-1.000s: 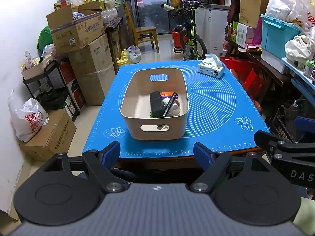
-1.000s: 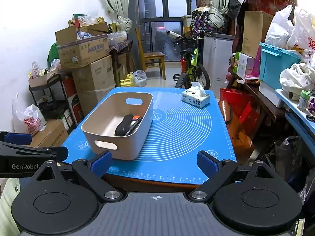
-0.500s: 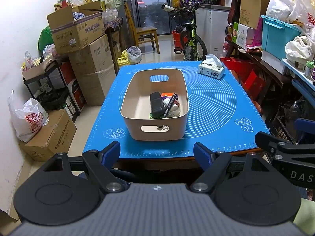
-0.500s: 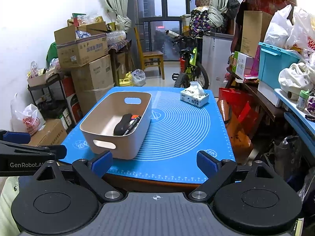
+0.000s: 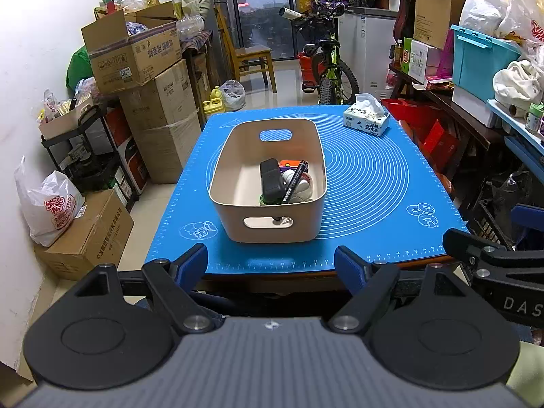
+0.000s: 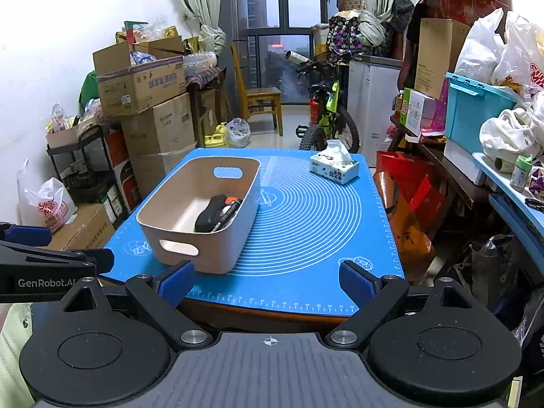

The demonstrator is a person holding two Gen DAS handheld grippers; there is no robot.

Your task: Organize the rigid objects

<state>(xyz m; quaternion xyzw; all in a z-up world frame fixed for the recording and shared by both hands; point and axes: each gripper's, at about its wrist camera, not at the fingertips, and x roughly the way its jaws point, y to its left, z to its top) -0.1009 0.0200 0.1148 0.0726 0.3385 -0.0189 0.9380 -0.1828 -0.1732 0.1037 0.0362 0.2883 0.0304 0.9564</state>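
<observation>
The rigid objects I'm sorting sit heaped at the near right end of a beige plastic bin (image 5: pixel 234 156) with cut-out handles: a black boxy case (image 5: pixel 271 180), a black marker (image 5: pixel 294 181) leaning across it, something orange (image 5: pixel 289 163) behind, and a white rounded piece (image 5: pixel 299 187) I can't identify. The bin stands on the blue ringed mat (image 5: pixel 374 176) covering the table, with a tissue box (image 5: pixel 366 123) at the far right corner. My left gripper (image 5: pixel 271 263) and right gripper (image 6: pixel 266 280) both hang short of the table's near edge, fingers spread wide, holding and touching nothing.
</observation>
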